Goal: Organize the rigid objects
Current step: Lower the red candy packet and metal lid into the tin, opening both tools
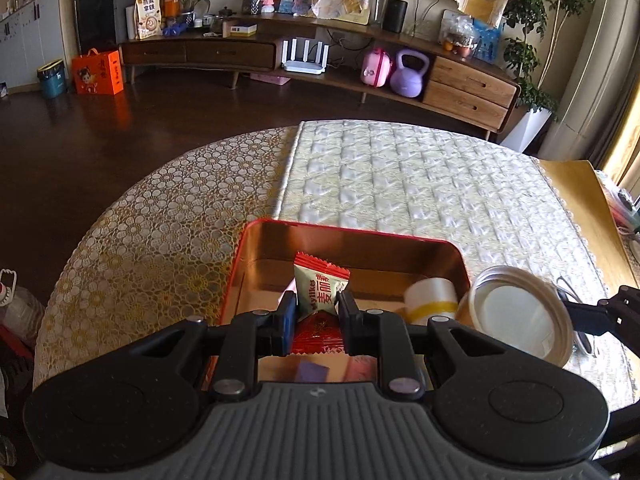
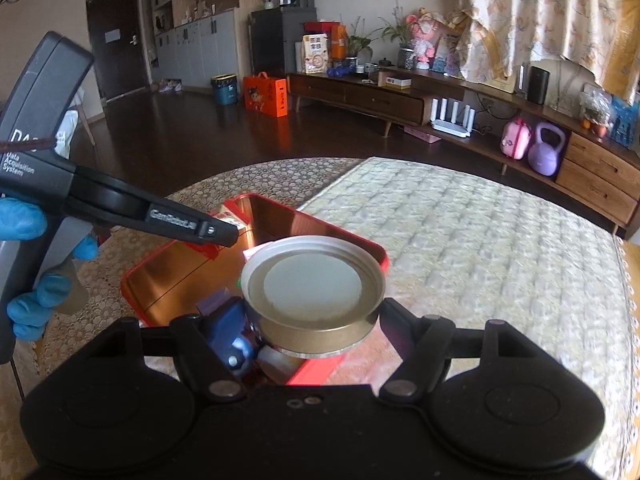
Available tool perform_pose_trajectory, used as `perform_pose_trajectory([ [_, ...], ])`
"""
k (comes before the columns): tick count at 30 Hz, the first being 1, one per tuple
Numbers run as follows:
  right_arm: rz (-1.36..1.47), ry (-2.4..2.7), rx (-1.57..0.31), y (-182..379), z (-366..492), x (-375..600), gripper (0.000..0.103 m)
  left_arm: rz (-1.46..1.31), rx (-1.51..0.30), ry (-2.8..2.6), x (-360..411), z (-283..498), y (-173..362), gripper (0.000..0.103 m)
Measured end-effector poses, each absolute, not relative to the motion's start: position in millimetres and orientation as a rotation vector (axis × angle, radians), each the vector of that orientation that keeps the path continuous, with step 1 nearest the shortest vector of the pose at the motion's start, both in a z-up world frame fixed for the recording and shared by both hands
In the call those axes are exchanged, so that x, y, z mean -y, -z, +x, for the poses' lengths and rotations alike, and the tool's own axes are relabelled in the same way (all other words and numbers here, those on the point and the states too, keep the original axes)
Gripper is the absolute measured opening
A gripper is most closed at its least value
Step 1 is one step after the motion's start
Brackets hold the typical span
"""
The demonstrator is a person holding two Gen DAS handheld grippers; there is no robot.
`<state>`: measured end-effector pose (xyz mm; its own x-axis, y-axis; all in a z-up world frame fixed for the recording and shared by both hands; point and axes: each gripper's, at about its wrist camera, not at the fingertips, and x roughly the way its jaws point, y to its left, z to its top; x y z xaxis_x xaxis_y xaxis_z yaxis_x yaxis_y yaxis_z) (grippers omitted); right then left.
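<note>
- Right gripper [image 2: 316,320], spread wide, clamps a round metal lid [image 2: 314,284] between its pads, rim to rim, holding it above the red tin [image 2: 256,216].
- Left gripper [image 1: 317,320], nearly pressed together, pinches a candy packet [image 1: 320,288] upright, right over the tin's near side.
- Red tin [image 1: 348,236] sits just ahead of and under both claws; inside, right of the left claw, lies a white roll with a yellow band [image 1: 432,300], possibly tape.
- Blue-gloved hand [image 2: 24,224] grips the left tool.

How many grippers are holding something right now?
2. The left gripper pinches a candy packet over the red tin; the right gripper clamps a round metal lid above that tin.
</note>
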<state>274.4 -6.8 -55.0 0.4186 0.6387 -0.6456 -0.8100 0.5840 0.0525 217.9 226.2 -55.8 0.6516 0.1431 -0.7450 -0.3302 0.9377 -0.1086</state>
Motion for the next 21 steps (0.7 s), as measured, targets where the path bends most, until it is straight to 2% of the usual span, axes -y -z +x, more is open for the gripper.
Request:
perform_pose_trajectory([
  [21,-0.409,-0.941,-0.704,83.7,291.8,-52.7,0.073,-0.223,-0.885,-0.285,-240.5,268.3,86.4,0.022],
])
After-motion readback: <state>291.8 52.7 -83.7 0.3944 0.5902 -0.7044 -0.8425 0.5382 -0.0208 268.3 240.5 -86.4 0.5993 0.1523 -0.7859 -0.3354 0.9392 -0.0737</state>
